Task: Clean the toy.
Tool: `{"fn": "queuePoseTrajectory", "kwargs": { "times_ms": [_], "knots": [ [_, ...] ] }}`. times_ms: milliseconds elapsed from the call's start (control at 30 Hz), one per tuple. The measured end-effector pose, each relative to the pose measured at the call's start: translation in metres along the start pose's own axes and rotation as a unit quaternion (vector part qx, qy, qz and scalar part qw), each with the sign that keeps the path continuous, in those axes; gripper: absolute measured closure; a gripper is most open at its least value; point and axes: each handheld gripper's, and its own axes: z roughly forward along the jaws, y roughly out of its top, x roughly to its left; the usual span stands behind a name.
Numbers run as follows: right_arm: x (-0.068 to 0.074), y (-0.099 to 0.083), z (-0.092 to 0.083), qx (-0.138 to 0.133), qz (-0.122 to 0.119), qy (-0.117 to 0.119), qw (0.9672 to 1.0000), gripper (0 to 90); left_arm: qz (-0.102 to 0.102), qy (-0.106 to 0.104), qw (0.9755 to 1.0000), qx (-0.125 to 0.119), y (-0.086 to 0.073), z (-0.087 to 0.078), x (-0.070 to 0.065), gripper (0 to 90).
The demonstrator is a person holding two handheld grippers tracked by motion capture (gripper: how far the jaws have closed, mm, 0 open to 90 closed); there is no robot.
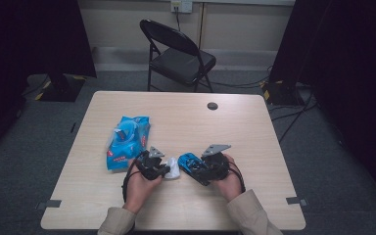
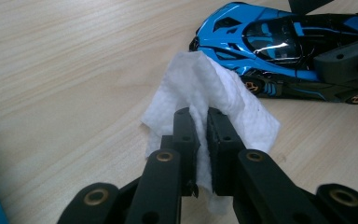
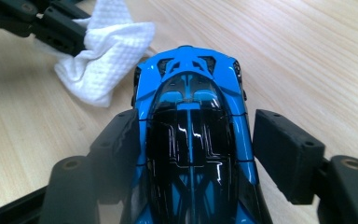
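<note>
Both grippers work: left gripper [image 2: 198, 122] pinches the white wipe [image 2: 200, 84]; right gripper [image 3: 193, 140] jaws, spread, straddle the blue toy car [image 3: 191, 135].

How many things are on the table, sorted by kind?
Blue toy car: 1
White wipe: 1
Blue wipes pack: 1
Grippers, left gripper and right gripper: 2
Total: 5

Blue plastic wipes packet [image 1: 126, 142]: printing on its face, too small and blurred to read.
Glossy blue and black toy car [image 3: 191, 140]: no lettering to make out.
White embossed wipe [image 2: 209, 88]: blank.
</note>
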Motion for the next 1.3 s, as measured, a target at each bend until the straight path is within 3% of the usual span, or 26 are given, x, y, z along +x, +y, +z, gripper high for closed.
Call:
{"fn": "queuePoseTrajectory", "kwargs": {
  "times_ms": [100, 200, 400, 567, 1000, 1300],
  "knots": [
    [0.0, 0.0, 0.0, -0.001, -0.004, 0.002, 1.0, 34.3, -0.007, 0.007, 0.9999, -0.004, 0.001, 0.001, 0.002, 83.4],
    [-0.004, -0.002, 0.0, -0.005, 0.009, 0.012, 0.9999, 34.7, -0.013, 0.016, 0.9998, -0.006, 0.001, 0.003, 0.003, 83.4],
    [-0.003, -0.002, 0.0, -0.004, 0.007, 0.009, 0.9999, 34.8, -0.017, 0.031, 0.9993, -0.011, 0.006, 0.013, 0.001, 83.5],
    [-0.003, -0.002, 0.0, -0.002, 0.009, 0.008, 0.9999, 34.8, 0.002, 0.019, 0.9998, -0.002, 0.01, 0.019, -0.008, 83.6],
    [-0.002, -0.002, -0.001, -0.003, 0.009, 0.005, 0.9999, 34.8, -0.006, -0.024, 0.9997, 0.005, 0.004, 0.015, -0.025, 84.6],
    [-0.001, -0.002, -0.001, -0.003, 0.01, 0.003, 0.9999, 34.8, 0.008, -0.052, 0.9986, 0.008, 0.003, 0.018, -0.041, 84.6]
  ]
}}
